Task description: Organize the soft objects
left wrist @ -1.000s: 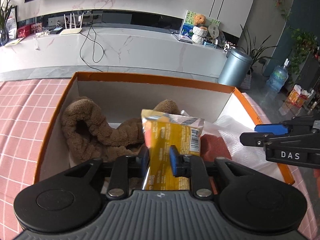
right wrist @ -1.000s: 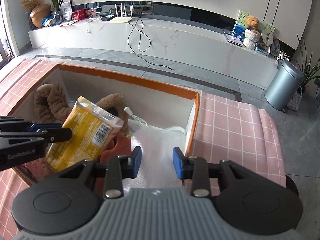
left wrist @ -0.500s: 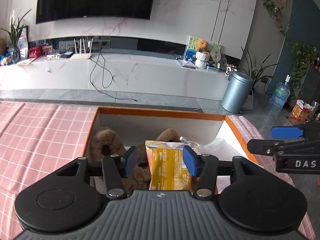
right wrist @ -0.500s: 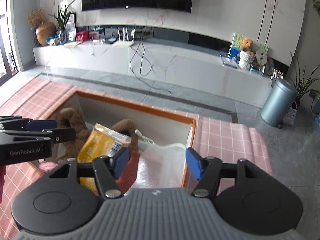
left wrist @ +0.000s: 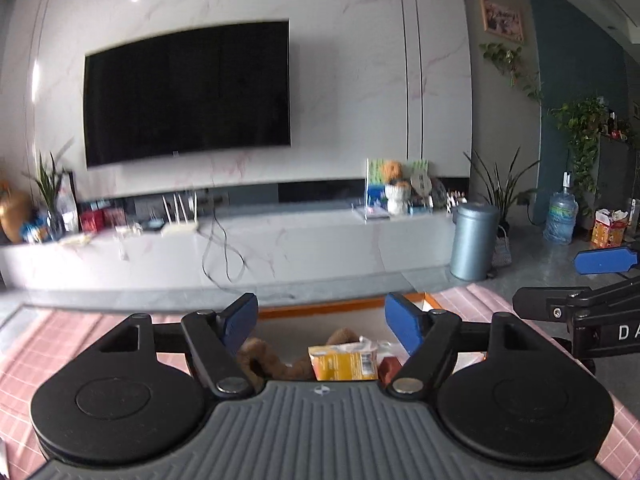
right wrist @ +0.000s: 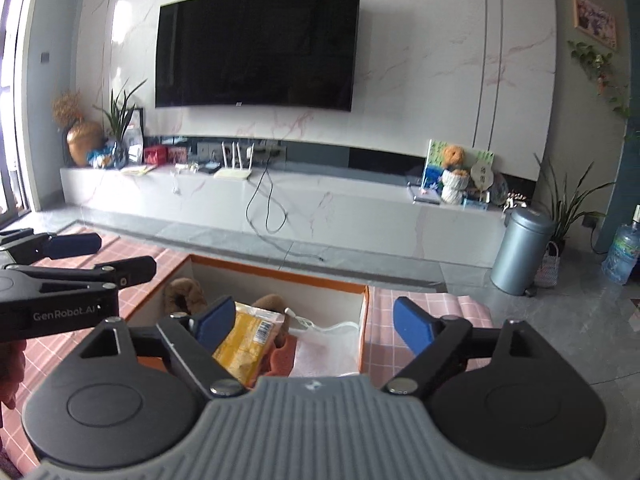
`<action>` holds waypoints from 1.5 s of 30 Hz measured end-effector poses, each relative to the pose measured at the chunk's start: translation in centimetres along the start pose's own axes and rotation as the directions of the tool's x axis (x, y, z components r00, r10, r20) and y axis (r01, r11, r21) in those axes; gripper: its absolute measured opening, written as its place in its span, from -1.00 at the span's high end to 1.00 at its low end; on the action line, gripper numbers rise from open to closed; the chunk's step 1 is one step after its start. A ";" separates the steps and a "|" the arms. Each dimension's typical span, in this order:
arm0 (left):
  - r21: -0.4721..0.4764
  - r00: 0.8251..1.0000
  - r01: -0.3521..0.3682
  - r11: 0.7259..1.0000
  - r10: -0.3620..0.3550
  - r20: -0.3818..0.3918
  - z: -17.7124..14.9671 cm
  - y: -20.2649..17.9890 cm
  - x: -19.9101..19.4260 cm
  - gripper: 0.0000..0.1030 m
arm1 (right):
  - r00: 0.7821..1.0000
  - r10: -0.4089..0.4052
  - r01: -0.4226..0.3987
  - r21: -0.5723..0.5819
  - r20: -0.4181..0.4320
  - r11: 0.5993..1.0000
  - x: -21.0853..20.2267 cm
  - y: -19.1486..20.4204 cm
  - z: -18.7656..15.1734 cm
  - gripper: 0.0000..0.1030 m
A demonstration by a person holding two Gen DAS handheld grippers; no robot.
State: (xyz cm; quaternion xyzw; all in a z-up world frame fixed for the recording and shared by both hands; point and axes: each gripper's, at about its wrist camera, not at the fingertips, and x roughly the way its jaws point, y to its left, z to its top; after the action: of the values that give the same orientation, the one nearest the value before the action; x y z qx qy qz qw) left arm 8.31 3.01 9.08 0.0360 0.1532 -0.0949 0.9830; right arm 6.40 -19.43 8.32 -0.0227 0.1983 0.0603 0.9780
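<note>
Pink-check table (right wrist: 420, 312), yellow pkt (right wrist: 244, 340) in box (right wrist: 362, 320), below empty tongs (right wrist: 314, 322)

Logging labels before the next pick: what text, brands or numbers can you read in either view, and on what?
"GenRobot.AI", its end partly hidden: side of the left tool, in the right wrist view.
"DA", cut off by the frame edge: side of the right tool, in the left wrist view.
Yellow snack packet in the orange-rimmed box: barcode and print too small to read.
Round sign on the TV counter: blurred.
</note>
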 end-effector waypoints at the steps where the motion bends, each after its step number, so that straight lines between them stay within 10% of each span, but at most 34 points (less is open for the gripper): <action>1: -0.001 1.000 -0.002 1.000 0.002 0.018 -0.2 -0.1 -0.8 -0.66 | 1.000 0.000 0.000 0.014 0.012 1.000 -0.7 0.1 -0.3 -0.73; 12: -0.034 0.990 -0.142 0.989 0.141 -0.017 -5.1 -1.1 -4.5 -0.85 | 0.997 -0.073 0.071 0.075 0.021 0.995 -4.6 2.7 -6.6 -0.85; 21: -0.057 0.986 -0.117 0.991 0.110 -0.122 -8.9 -1.3 -5.3 -0.85 | 0.992 -0.120 0.124 0.117 -0.041 0.985 -4.8 3.5 -11.3 -0.85; 45: -0.047 0.980 -0.113 0.992 0.104 -0.170 -10.2 -2.0 -5.8 -0.86 | 0.993 -0.116 0.118 0.074 -0.038 0.990 -5.5 4.3 -12.2 -0.88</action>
State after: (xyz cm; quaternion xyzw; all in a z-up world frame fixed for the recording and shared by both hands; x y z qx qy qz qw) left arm -0.52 3.07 1.11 0.0245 0.2353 -0.0334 0.9710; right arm -3.91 -16.60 -0.83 0.0020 0.2151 -0.0052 0.9766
